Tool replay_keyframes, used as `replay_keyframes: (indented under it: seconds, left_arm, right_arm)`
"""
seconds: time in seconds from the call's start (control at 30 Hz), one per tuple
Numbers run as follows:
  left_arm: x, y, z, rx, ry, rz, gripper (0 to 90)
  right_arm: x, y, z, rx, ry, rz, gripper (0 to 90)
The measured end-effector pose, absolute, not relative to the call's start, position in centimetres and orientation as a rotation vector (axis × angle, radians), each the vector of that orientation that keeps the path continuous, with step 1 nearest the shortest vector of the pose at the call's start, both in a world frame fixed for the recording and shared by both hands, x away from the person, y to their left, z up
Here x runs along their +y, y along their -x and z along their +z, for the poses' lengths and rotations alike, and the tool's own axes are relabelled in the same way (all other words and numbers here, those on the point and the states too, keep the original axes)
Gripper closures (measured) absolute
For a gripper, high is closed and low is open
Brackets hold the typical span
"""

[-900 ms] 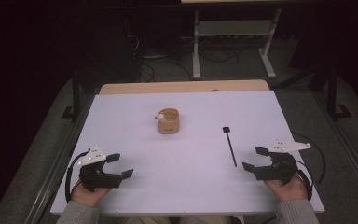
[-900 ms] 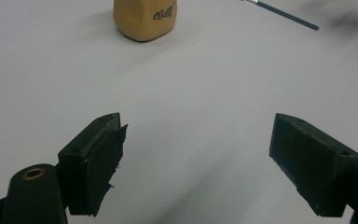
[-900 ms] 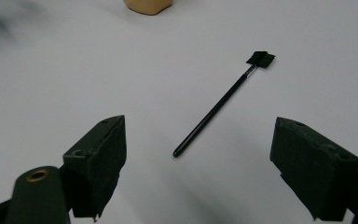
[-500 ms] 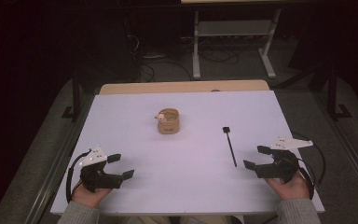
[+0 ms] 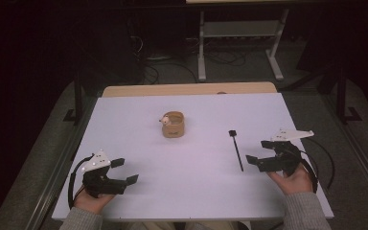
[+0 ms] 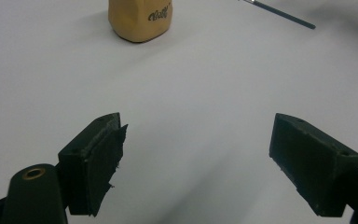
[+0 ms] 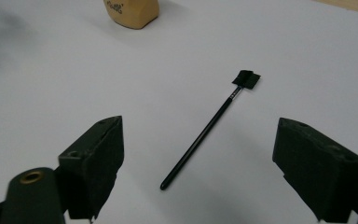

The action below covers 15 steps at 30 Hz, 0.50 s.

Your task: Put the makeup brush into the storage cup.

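Observation:
A small tan cup [image 5: 174, 124] with dark lettering stands near the middle of the white table [image 5: 139, 115]. To its right lies a thin black stick [image 5: 236, 149] with a small square head. My left gripper [image 5: 125, 171] rests open at the near left of the table, empty; the tan cup [image 6: 140, 18] stands well ahead of its jaws. At the near right my right gripper [image 5: 258, 152] is open and empty, just right of the stick. In the right gripper view the black stick [image 7: 204, 133] lies on the table between and beyond the jaws, with the cup [image 7: 131, 11] farther off.
A strip of bare wood [image 5: 187, 89] shows at the table's far edge. Beyond it stand a metal frame [image 5: 239, 43] and cables on the dark floor. A metal rail [image 5: 57, 167] runs along the table's left side.

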State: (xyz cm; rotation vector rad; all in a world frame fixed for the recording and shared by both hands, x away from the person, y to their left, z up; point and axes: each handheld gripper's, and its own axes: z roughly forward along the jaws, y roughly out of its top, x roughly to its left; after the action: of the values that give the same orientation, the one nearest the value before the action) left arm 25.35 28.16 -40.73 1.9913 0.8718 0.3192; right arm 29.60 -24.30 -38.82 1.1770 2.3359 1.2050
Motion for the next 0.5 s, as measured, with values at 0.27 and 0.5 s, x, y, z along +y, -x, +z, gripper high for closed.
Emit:
replay_keyframes:
  seconds: [0.27,0.5]
  left_arm:
    - [28.2,-25.4,-40.7,0.866,-1.993,0.319,16.8]
    - [28.1,-25.5,-40.7,0.869,-1.988,0.315,16.8]
  right_arm:
    - [-24.0,-31.3,-37.5,2.356,-1.199,1.234,15.2]
    - [-22.9,-33.6,-37.3,2.408,-1.231,1.201,17.9]
